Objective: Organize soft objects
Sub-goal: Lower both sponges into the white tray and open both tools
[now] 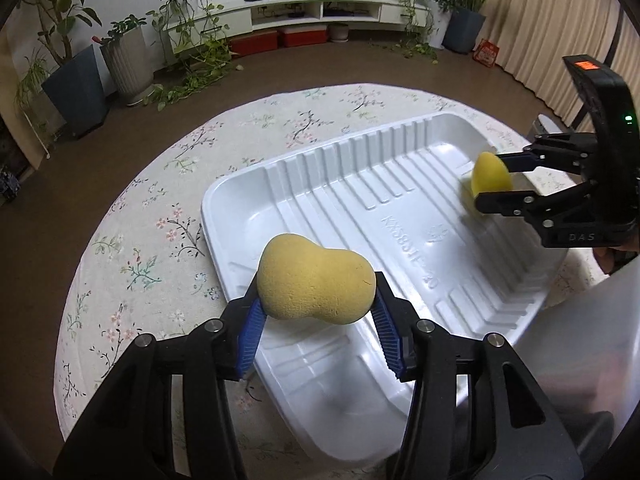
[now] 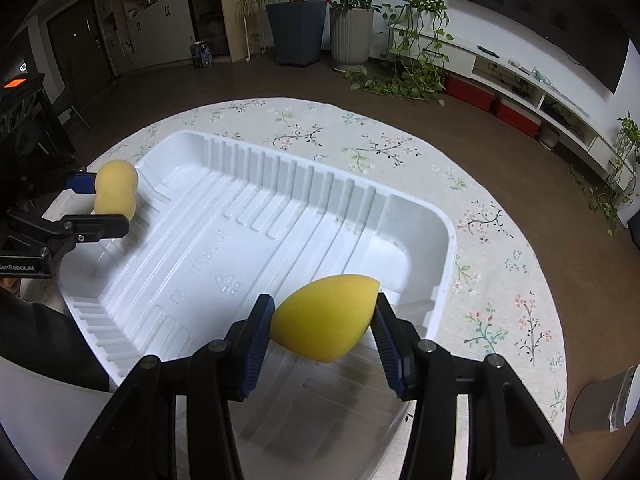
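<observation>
My left gripper (image 1: 318, 308) is shut on a tan gourd-shaped sponge (image 1: 314, 280) and holds it above the near end of a white ribbed plastic tray (image 1: 248, 208). It also shows in the right wrist view (image 2: 100, 208) with its sponge (image 2: 116, 190) at the tray's (image 2: 444, 264) left end. My right gripper (image 2: 324, 334) is shut on a bright yellow egg-shaped sponge (image 2: 326, 316) over the tray's near right corner. It shows in the left wrist view (image 1: 494, 182) with the yellow sponge (image 1: 490, 176) at the tray's far right side.
The tray sits on a round table with a floral cloth (image 1: 152, 240). A grey round object (image 2: 604, 404) lies at the table's right edge. Potted plants (image 1: 76, 76), a low white shelf (image 1: 320, 12) and brown floor lie beyond.
</observation>
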Demonstrator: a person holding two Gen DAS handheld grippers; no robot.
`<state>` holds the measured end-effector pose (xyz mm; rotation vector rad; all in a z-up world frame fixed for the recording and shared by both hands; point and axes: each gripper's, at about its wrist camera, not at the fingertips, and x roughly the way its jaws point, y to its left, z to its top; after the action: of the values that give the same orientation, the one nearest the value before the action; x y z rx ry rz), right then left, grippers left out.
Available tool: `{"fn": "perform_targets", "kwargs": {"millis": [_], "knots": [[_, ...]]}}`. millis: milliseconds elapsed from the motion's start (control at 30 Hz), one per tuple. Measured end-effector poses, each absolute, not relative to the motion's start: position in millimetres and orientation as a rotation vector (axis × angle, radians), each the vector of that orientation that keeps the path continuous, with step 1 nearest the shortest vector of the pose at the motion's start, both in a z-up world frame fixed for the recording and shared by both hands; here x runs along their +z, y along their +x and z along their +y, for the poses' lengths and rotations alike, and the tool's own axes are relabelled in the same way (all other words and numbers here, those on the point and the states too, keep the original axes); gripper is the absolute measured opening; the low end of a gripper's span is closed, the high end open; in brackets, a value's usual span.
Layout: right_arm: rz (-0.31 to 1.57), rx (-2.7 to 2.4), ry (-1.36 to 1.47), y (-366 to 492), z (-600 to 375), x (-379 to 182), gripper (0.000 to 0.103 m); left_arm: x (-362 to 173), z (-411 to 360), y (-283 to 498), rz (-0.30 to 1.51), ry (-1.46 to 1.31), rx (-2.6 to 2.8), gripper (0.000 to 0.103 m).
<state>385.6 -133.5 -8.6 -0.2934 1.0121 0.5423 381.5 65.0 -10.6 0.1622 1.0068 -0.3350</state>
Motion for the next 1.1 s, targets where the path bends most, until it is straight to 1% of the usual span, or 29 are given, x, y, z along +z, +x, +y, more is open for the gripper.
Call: {"fn": "perform_targets", "kwargs": {"millis": [233, 333, 500, 567, 600, 667, 700, 733, 933, 1100], "knots": [[1.004, 0.547, -0.307, 387.7, -129.5, -12.5, 0.054, -21.9, 56.8, 385.9, 1.017, 0.209, -0.331, 0.051], [1.005, 0.542, -0.310, 388.0, -128.9, -12.9, 0.057, -22.6, 55.8, 387.5, 1.022, 0.202, -0.330, 0.053], [1.016, 0.536, -0.327, 384.8, -127.7, -18.2, 0.057, -23.4, 57.3, 388.8, 1.024, 0.192, -0.331, 0.054], [1.021, 0.530, -0.318, 384.7, -129.8, -20.1, 0.059, -22.2, 57.6, 389.5, 1.019, 0.183, -0.336, 0.057], [1.022, 0.533, -0.309, 384.5, -131.1, -19.7, 0.060, -20.7, 58.8, 390.1, 1.013, 0.172, -0.332, 0.058], [1.005, 0.532, -0.295, 382.7, -132.4, -15.1, 0.065, -15.6, 64.4, 390.4, 0.989, 0.136, -0.333, 0.065], [0.993, 0.535, -0.287, 381.5, -133.5, -11.7, 0.070, -13.5, 66.6, 390.5, 0.983, 0.125, -0.333, 0.066], [0.984, 0.535, -0.282, 380.6, -134.4, -8.9, 0.072, -11.6, 68.6, 390.7, 0.977, 0.115, -0.329, 0.067], [0.957, 0.532, -0.275, 377.2, -135.4, 0.3, 0.072, -6.7, 68.8, 389.7, 0.961, 0.114, -0.325, 0.067], [0.936, 0.524, -0.271, 375.6, -139.4, 6.2, 0.072, 7.4, 79.8, 388.2, 0.912, 0.073, -0.303, 0.067]]}}
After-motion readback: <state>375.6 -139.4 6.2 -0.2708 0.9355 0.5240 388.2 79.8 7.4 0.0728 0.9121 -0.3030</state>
